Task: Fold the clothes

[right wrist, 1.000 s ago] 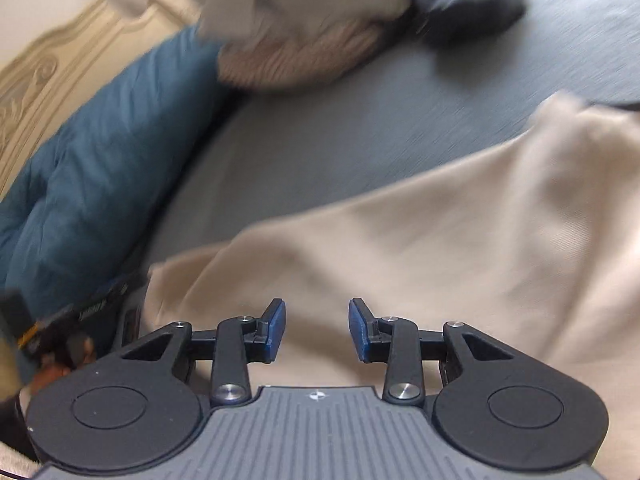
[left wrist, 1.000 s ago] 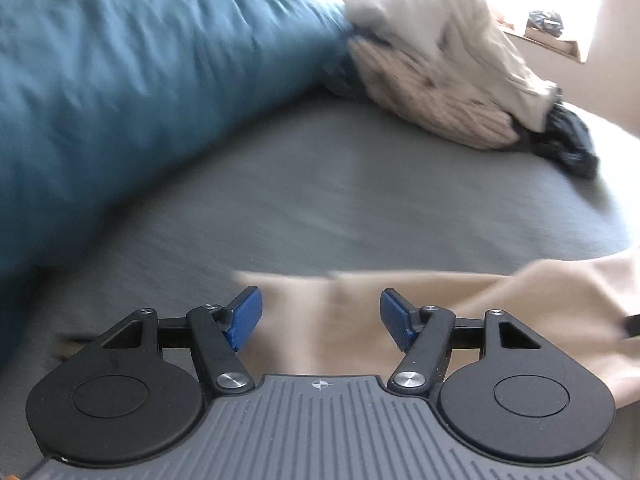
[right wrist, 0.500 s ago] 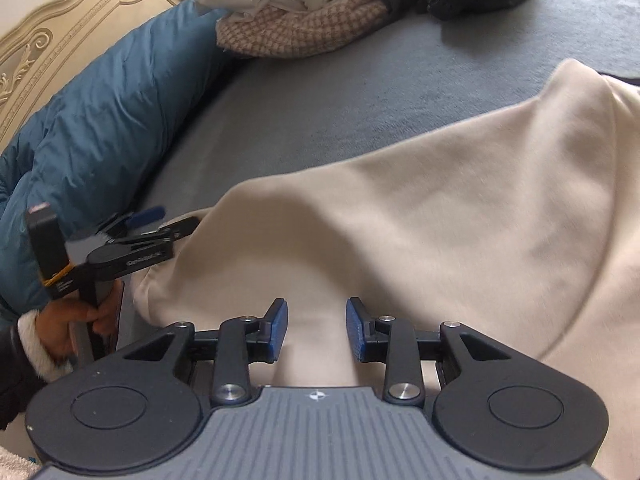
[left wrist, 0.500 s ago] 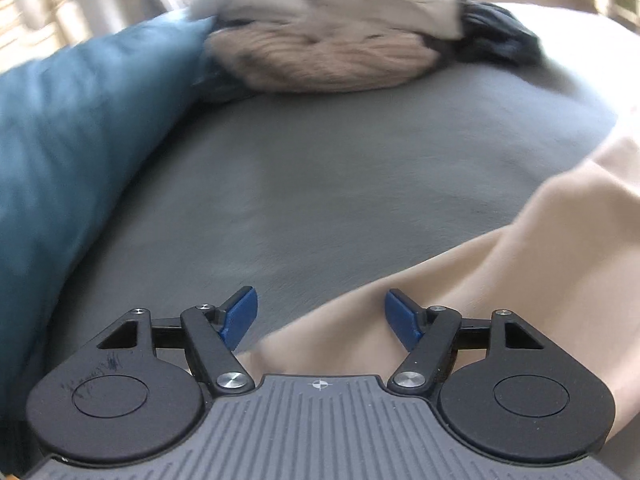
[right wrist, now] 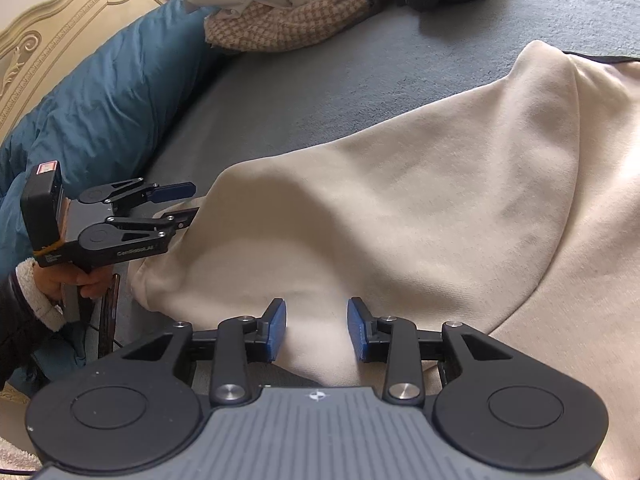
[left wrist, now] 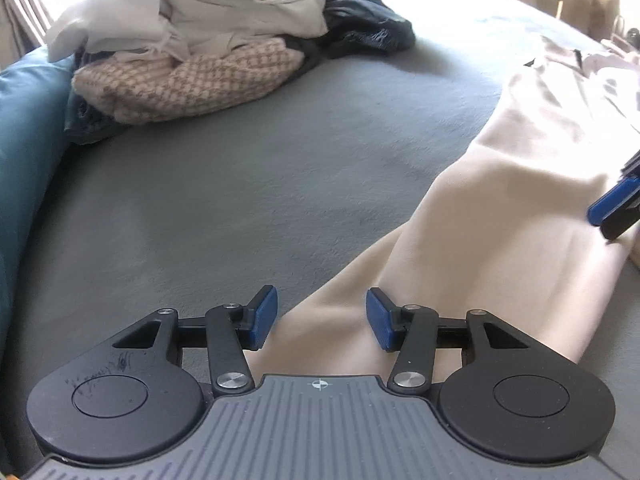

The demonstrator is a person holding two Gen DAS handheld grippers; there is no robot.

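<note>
1. Left wrist view: left gripper (left wrist: 322, 316) sits low over the grey bed cover (left wrist: 224, 184), pointing fwd across the bed toward the clothes pile (left wrist: 208, 40). Jaws apart, blue pads (left wrist: 264, 316) w/ a clear gap, nothing clamped. Near edge of the cream garment (left wrist: 500, 208) lies in the gap under the pads; can't tell if the pads touch it.
2. Same view: cream garment runs as a long band from the gripper up and to the right, long axis diagonal, far end toward the top right corner. Right gripper's (left wrist: 612, 208) blue tip pokes in at the right edge, over the cloth.
3. Same view: teal duvet (left wrist: 24, 140) along the left edge, pile just beside it w/ a checked knit, white cloth and a dark item on top of each other.
4. Right wrist view: right gripper (right wrist: 316, 330) low over the cream garment (right wrist: 400, 216), pointing fwd along the cloth. Jaws apart, pads either side of a raised fold of the fabric, not closed on it.
5. Same view: garment spreads wide on the bed cover (right wrist: 360, 80), long axis from lower left to upper right; its left end is a rounded edge near the bed's side.
6. Same view: left gripper (right wrist: 188, 200) at left, held level in a hand (right wrist: 76, 284) w/ a dark sleeve and fleecy cuff, fingers pointing right at the garment's left corner. Jaws apart, one above the other; lower tip at the cloth edge, contact unclear.
7. Same view: teal duvet (right wrist: 104, 100) beside a carved cream headboard (right wrist: 48, 56); pile (right wrist: 288, 20) at top.
</note>
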